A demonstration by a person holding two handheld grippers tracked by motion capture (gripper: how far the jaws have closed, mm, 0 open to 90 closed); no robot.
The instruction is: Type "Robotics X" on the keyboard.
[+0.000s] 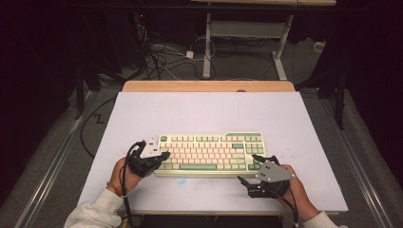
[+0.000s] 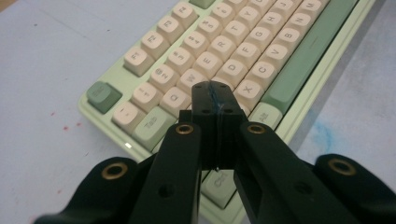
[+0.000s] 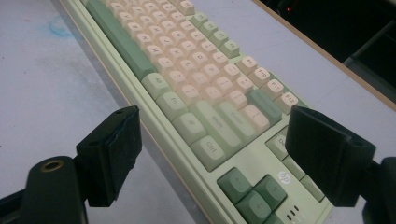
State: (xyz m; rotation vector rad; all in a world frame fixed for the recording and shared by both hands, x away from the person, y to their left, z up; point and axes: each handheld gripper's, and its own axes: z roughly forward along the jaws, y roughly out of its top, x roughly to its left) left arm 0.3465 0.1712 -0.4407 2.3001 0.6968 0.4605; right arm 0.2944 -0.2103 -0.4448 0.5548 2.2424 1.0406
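Keyboard [image 2: 243,51] just under closed left jaws, beyond parted right jaws.

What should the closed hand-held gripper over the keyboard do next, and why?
Probably dip the left hand-held gripper to tap a key: its jaws are shut into one point above the keyboard's left letter keys, apparently not pressing yet. The right hand-held gripper stands open.

The left gripper [image 2: 215,105] has its two black jaws pressed flat together with nothing between them, their joined tips hanging over the left end of a pale green keyboard with cream and sage keycaps [image 2: 224,60], above the keys beside the X key. The keyboard runs diagonally across a light lavender tabletop [image 2: 42,79] flecked with small red specks and a blue smudge
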